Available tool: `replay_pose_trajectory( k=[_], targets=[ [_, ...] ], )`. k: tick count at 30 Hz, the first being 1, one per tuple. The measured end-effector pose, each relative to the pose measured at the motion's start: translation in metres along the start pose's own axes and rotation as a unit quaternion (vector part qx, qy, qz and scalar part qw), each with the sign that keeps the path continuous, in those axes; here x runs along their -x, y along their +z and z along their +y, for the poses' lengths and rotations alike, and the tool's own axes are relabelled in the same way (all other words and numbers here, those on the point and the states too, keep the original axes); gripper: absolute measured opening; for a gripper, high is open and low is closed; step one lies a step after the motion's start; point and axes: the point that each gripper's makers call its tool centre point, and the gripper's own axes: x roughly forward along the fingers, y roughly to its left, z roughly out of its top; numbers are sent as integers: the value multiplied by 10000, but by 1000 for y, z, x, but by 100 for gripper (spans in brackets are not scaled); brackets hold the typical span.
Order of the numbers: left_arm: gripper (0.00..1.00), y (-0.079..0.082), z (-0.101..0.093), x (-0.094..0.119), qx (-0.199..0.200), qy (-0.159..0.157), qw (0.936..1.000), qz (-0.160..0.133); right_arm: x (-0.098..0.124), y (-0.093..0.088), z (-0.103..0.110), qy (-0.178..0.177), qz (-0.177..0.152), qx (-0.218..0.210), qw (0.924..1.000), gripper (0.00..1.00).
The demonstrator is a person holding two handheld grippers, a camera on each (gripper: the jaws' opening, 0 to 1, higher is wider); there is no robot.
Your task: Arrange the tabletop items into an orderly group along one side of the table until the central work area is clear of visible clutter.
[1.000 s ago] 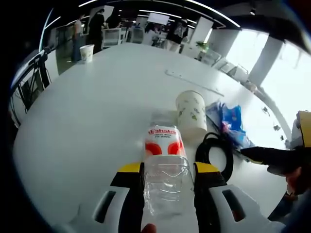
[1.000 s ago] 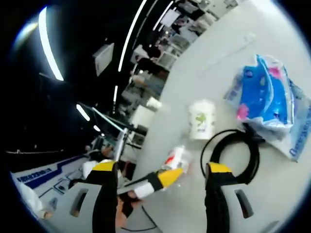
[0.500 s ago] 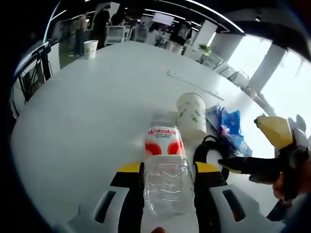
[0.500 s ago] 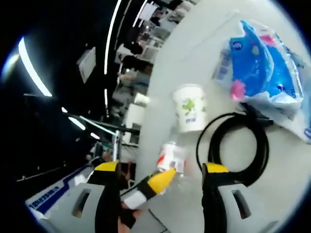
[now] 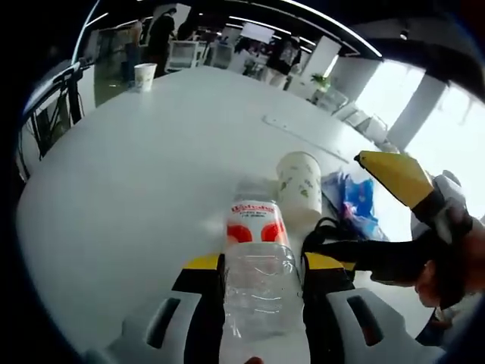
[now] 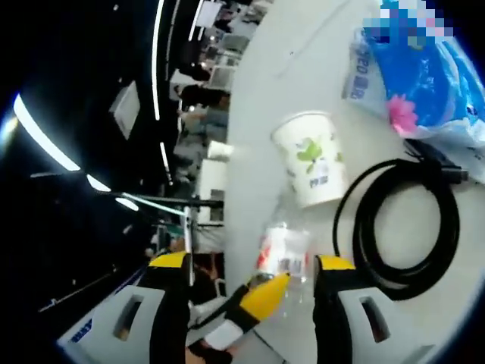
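My left gripper (image 5: 258,263) is shut on a clear plastic bottle (image 5: 256,250) with a red and white label, which lies along the white table (image 5: 136,182). Just beyond it stand a white paper cup (image 5: 299,179) with green print, a coiled black cable (image 5: 324,230) and a blue tissue pack (image 5: 353,199). My right gripper (image 5: 337,203) reaches in from the right, open, above the cable. In the right gripper view, my right gripper (image 6: 252,262) stands open over the bottle (image 6: 284,250), near the cup (image 6: 311,168), the cable (image 6: 409,227) and the tissue pack (image 6: 424,83).
A second paper cup (image 5: 144,76) stands at the table's far left edge. A long white strip (image 5: 303,133) lies flat on the far part of the table. People and chairs are beyond the far edge. A hand (image 5: 447,258) holds the right gripper.
The right gripper has come further in toward the cup and cable, its yellow jaw now higher in the left gripper view. The left gripper still holds the bottle in place.
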Motion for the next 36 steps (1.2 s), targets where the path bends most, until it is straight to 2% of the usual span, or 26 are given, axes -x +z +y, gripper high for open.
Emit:
replay_pose_trajectory(
  k=[6,14,20,26,31,36],
  targets=[
    [34,3,-1,2,-42,-49,10000,-50,-7,-3,-3,-91,91,5,9999,61],
    [34,4,-1,3,-52,-72,9999,-56,-27,-9,-14,-210,337,-527,9978,62],
    [34,4,0,4,-73,-94,9999,-46,-37,-9,-14,-194,351,-649,9971,62],
    [34,4,-1,3,-30,-152,9999,-40,-45,-21,-18,-327,500,-667,9960,62],
    [34,3,-5,4,-80,-218,9997,-30,-52,-21,-23,-411,548,-640,9956,58],
    [34,6,-2,7,-101,-261,9996,-54,-52,-24,-31,-523,635,-471,9955,47]
  ],
)
